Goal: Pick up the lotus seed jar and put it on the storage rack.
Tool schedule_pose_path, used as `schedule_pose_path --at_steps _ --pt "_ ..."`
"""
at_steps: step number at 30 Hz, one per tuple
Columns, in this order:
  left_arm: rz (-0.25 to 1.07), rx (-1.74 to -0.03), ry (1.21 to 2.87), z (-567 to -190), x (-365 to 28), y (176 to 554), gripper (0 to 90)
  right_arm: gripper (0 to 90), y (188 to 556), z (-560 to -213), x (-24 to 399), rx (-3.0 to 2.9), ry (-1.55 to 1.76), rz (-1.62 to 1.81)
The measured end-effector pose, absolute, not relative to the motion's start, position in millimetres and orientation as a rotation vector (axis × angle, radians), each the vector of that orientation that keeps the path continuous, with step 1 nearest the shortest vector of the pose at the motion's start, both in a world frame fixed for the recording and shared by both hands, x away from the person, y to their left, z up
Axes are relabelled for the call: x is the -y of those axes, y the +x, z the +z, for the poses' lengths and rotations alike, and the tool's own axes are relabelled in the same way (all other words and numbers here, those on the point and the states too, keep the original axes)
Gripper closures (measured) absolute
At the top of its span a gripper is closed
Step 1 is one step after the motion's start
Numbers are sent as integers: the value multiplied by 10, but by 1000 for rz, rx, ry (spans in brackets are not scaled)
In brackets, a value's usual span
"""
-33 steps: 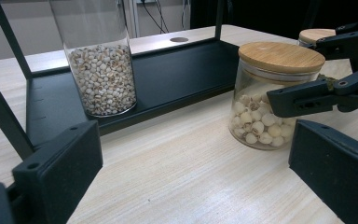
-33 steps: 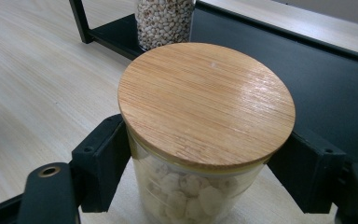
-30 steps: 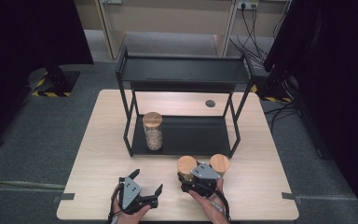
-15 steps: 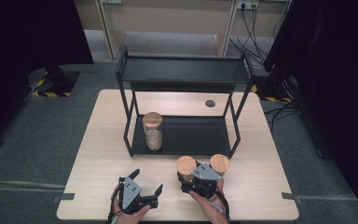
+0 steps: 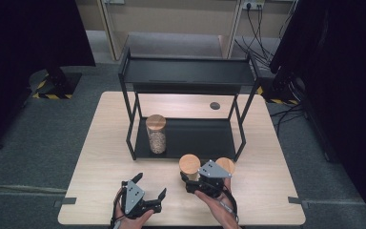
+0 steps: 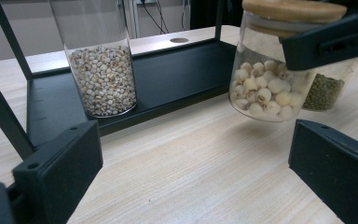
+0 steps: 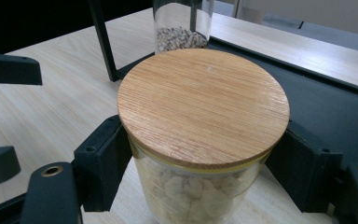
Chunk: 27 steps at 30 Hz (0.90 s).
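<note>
My right gripper (image 5: pixel 191 174) is shut on a glass jar of pale round seeds (image 5: pixel 189 163) with a wooden lid (image 7: pixel 203 105); its jaws press the glass just under the lid. In the left gripper view this jar (image 6: pixel 263 91) hangs tilted, just above the tabletop. A second wood-lidded jar (image 5: pixel 226 165), holding green beans (image 6: pixel 324 91), stands right beside it. My left gripper (image 5: pixel 150 185) rests near the table's front edge, open with nothing between its jaws (image 6: pixel 196 172).
A black two-tier rack (image 5: pixel 195 136) stands mid-table behind the jars. On its lower tray, at the left, is a tall jar of small grains (image 5: pixel 156 133). A round hole (image 5: pixel 214 105) marks the tabletop behind the rack.
</note>
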<state>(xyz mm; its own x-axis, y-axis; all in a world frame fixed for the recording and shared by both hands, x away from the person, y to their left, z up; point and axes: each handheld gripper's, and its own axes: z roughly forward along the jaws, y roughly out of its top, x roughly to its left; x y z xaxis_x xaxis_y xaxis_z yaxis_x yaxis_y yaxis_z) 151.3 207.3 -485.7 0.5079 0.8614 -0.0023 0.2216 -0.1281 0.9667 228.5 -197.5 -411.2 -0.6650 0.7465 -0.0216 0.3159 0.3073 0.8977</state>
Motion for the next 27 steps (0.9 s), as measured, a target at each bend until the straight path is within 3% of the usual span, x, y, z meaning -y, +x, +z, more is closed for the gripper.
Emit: schedule_pose_path --at_steps 27 --pt "713 -945 1630 -4864 -2084 1517 23 256 2832 -3658 2062 -2199 958 1348"
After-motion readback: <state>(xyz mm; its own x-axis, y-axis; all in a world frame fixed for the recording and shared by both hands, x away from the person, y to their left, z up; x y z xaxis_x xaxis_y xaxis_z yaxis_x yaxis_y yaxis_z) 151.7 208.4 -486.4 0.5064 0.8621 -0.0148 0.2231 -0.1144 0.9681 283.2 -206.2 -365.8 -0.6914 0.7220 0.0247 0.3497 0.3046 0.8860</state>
